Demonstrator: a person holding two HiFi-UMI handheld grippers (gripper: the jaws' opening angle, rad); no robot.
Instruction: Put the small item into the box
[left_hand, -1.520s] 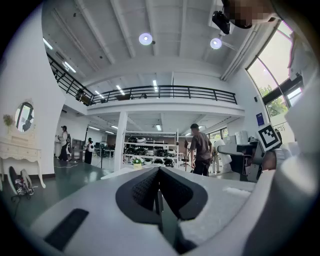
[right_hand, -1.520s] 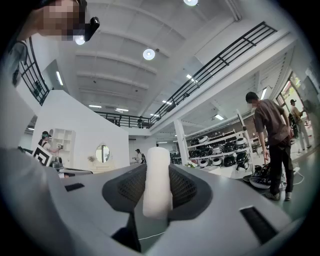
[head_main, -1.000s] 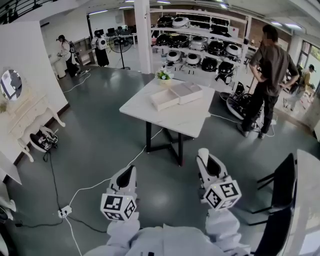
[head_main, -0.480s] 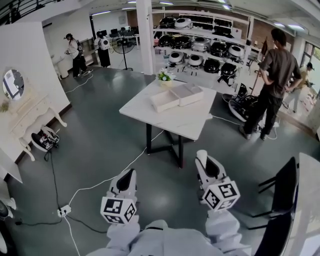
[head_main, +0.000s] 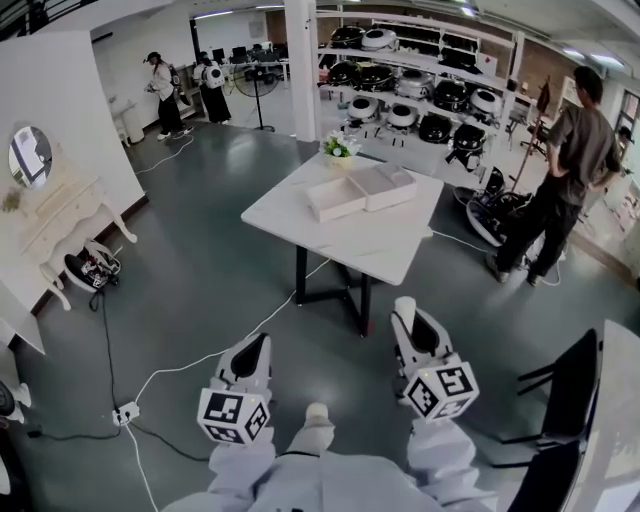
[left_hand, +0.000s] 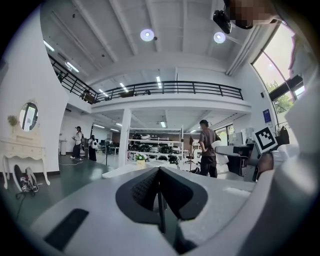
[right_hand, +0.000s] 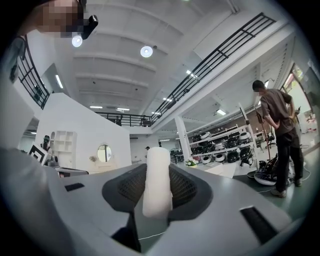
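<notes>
My right tool (head_main: 406, 318) is clamped on the small item (right_hand: 157, 180); I should carry it steadily to above the box (head_main: 322, 206). My left tool (head_main: 260, 345), jaws together, is empty.

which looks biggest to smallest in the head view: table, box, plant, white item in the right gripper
1. table
2. box
3. plant and white item look about alike; the item is much nearer the camera, so no ranking between them.
</notes>
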